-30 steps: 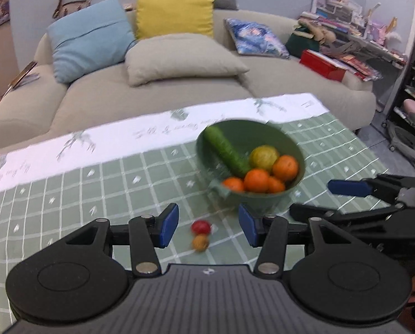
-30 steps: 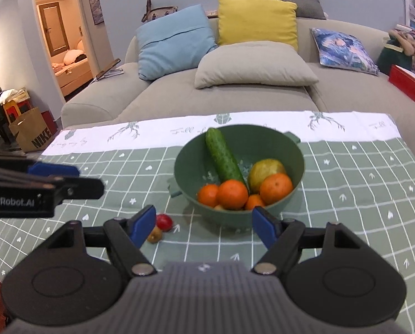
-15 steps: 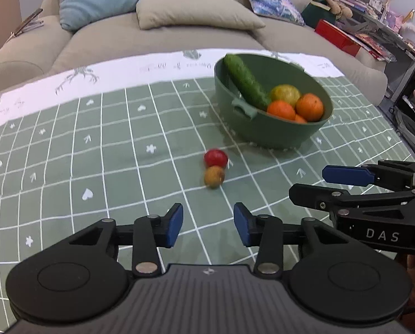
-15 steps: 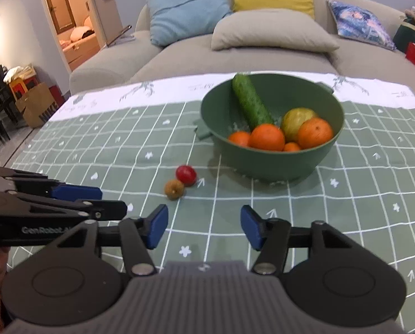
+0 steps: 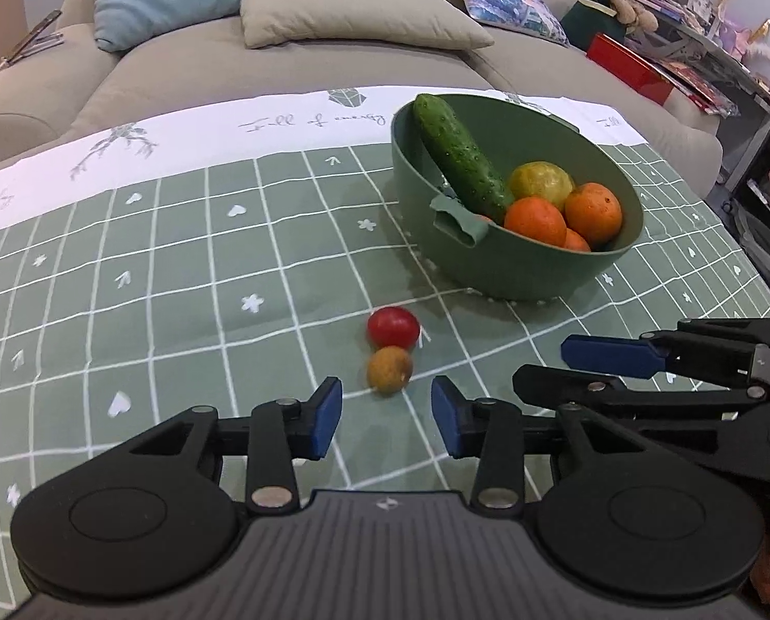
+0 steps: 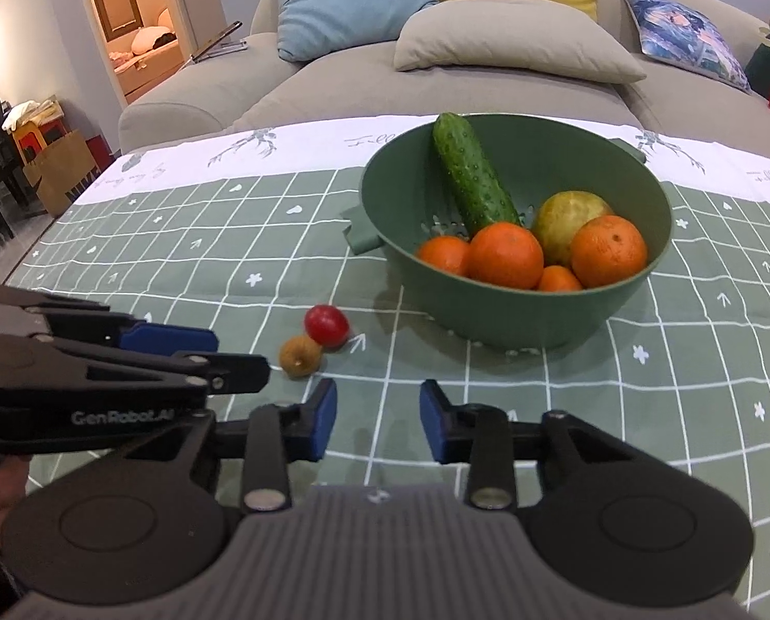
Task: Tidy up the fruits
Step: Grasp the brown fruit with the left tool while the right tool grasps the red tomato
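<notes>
A green colander bowl (image 5: 519,268) (image 6: 488,310) on the table holds a cucumber (image 5: 459,155) (image 6: 470,175), several oranges (image 5: 534,219) (image 6: 506,256) and a yellow-green fruit (image 5: 539,181) (image 6: 565,217). A small red fruit (image 5: 393,327) (image 6: 326,324) and a small brown fruit (image 5: 389,369) (image 6: 300,355) lie touching on the cloth in front of the bowl. My left gripper (image 5: 387,416) is open and empty, just short of the brown fruit. My right gripper (image 6: 378,416) is open and empty, to the right of the two small fruits.
The table has a green checked cloth (image 5: 178,279) with a white far band. A sofa with cushions (image 5: 359,20) stands behind it. A red box (image 5: 627,67) and cluttered shelves are at the right. A doorway (image 6: 137,10) and chairs are at the left.
Both grippers have moved forward and down toward the table. The two small fruits and the bowl now lie closer. Both stay open.
</notes>
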